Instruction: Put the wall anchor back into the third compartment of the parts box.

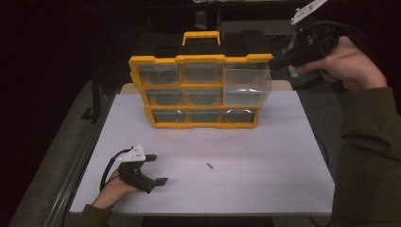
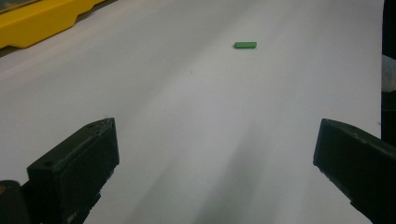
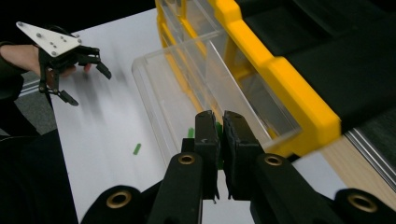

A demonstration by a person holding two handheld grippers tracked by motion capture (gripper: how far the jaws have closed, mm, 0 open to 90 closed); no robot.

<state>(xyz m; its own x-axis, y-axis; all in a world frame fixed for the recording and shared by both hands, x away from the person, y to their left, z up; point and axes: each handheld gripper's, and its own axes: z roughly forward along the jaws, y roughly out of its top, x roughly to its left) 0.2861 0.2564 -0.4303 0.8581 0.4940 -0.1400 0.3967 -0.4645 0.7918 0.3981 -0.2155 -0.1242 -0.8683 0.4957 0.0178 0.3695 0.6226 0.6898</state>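
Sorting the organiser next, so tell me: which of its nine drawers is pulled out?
The middle-row drawer at the right end of the yellow organiser. Its clear front juts past the frame; the other eight sit flush.

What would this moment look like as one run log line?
right gripper: shut on green piece, above open drawer | left gripper: open, resting on table | second green piece: on table

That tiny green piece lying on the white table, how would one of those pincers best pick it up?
The green piece lies flat and alone on the white table, long and narrow. Probably best to come straight down from above and pinch across its two long edges at the middle. The open left gripper sits nearest it.
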